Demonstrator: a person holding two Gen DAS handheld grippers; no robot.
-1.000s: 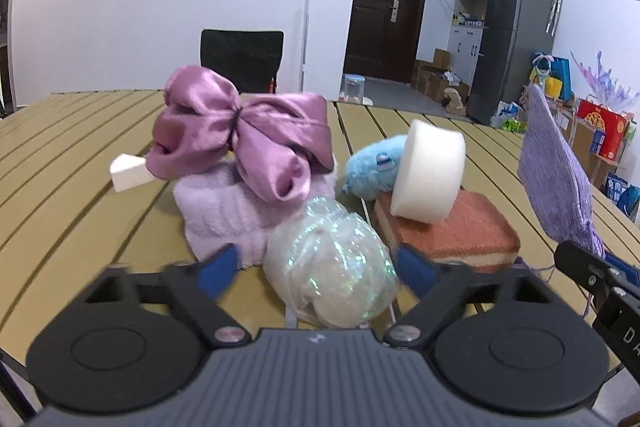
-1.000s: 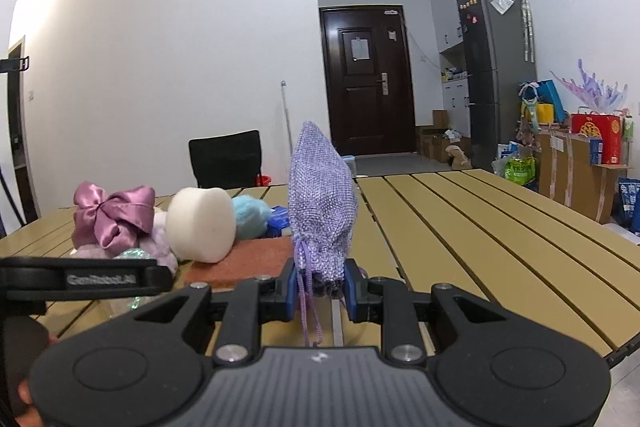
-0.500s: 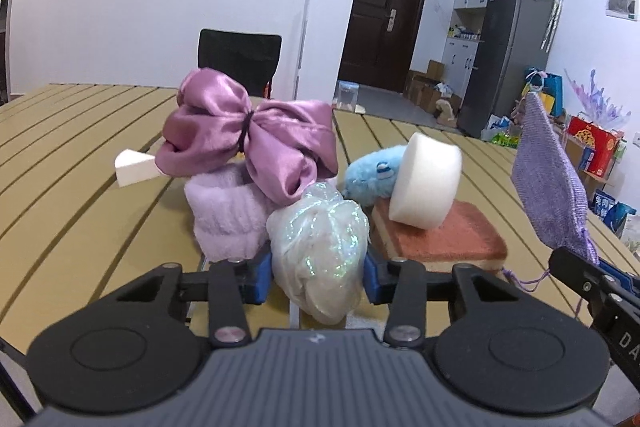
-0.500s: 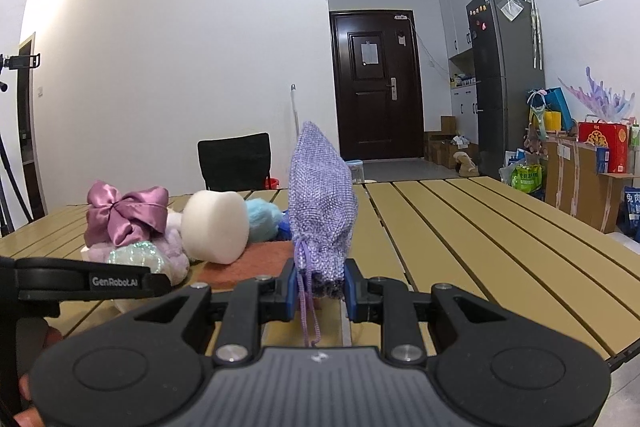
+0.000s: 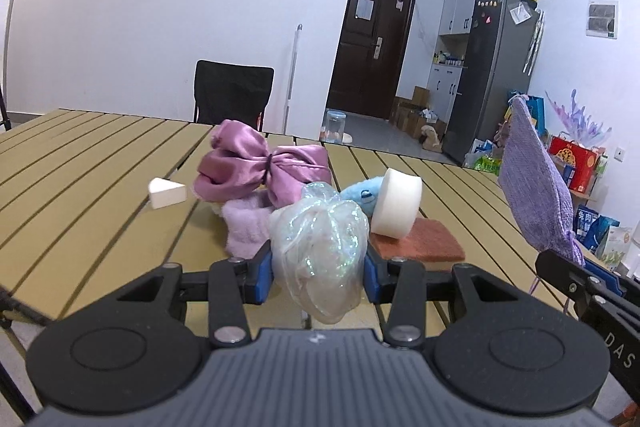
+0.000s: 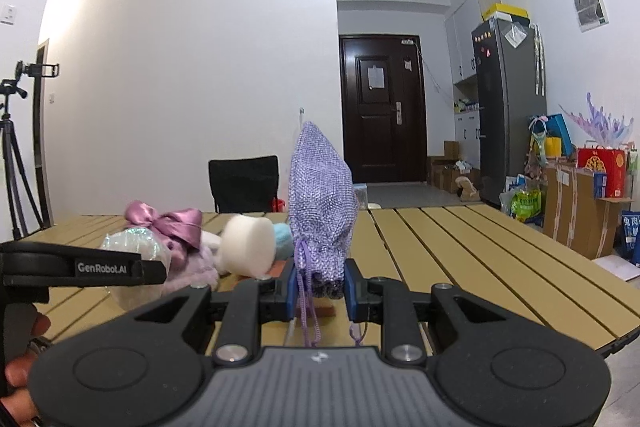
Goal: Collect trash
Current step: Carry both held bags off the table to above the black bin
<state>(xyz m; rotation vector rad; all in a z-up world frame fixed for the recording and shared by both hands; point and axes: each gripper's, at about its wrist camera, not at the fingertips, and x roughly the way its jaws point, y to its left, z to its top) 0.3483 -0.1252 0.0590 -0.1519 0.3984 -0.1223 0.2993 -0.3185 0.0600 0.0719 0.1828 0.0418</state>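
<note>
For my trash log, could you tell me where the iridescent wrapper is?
In the left wrist view, the iridescent wrapper sits clamped in the left claw, just before the purple bow.

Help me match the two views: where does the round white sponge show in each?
Left wrist: round white sponge right of centre, leaning on the red-brown pad.
Right wrist: left of centre, beside the purple pouch.
Shared landmark: pink satin bow.
</note>
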